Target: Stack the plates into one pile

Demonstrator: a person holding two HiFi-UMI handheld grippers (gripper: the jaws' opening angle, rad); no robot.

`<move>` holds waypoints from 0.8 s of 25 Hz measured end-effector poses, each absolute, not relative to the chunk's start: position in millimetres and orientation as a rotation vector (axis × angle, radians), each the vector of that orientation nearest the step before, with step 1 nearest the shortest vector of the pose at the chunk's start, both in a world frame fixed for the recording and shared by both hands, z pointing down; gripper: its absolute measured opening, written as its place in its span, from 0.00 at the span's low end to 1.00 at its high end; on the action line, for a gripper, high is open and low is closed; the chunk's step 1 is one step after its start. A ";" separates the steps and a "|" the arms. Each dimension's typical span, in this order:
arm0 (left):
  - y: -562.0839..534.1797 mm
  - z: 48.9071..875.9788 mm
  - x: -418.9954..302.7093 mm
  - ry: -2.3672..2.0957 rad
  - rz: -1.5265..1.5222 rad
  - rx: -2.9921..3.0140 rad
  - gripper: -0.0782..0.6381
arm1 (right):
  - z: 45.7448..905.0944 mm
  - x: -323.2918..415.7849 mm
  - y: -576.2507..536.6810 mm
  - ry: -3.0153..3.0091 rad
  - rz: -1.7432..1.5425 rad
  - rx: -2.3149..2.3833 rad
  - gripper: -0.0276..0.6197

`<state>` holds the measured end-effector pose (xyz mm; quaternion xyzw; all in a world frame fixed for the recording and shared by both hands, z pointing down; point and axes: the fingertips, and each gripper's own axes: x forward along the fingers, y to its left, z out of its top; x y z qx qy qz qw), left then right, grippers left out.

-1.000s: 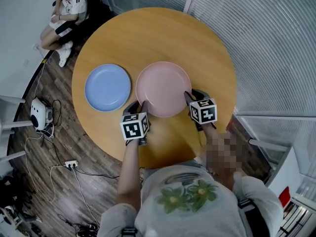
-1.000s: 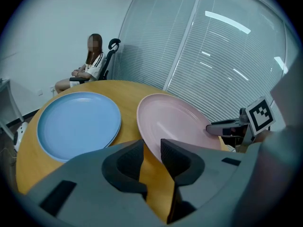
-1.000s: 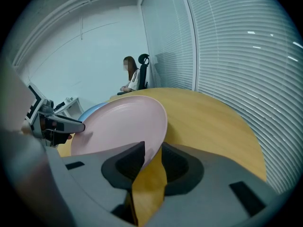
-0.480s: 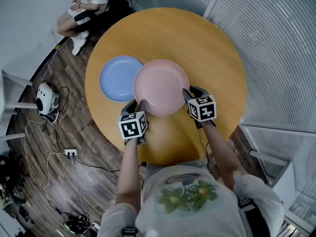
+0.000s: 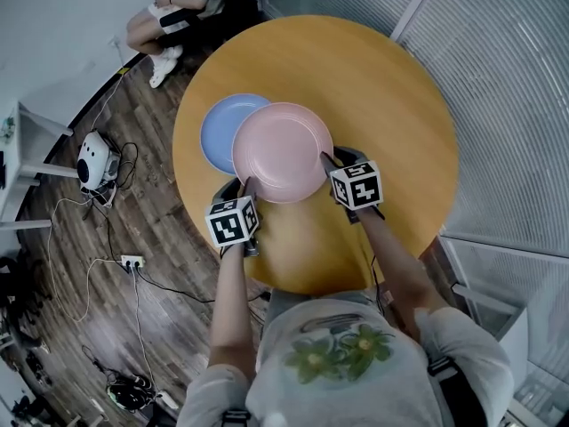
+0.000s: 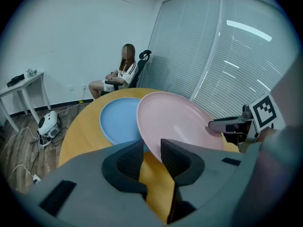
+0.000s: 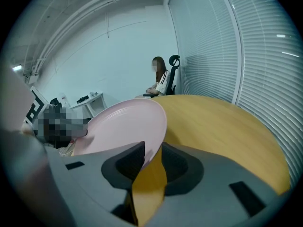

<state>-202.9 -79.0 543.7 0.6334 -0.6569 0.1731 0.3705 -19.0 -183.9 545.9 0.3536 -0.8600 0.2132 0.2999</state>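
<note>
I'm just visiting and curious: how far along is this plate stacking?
Done: the left tongs and right tongs grip the pink plate by its near rim, raised off the round table. In hand: it hangs partly over the blue plate. Left: centre it, set it down, let go.

Pink plate [image 5: 282,152] overlapping blue plate [image 5: 216,132]
The round pink plate is hanging raised, its edge covering part of the blue plate, which is lying flat on the wooden table [image 5: 373,78].
</note>
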 end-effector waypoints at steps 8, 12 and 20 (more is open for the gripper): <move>-72.2 541.1 -236.3 -1.728 0.439 1.585 0.29 | 542.6 -54.9 -182.2 -2.309 0.563 0.898 0.24; -79.2 534.4 -252.2 -1.749 0.439 1.578 0.29 | 542.8 -71.0 -190.3 -2.311 0.579 0.888 0.24; -92.4 537.5 -278.5 -1.760 0.461 1.571 0.29 | 551.7 -97.1 -202.8 -2.297 0.602 0.869 0.24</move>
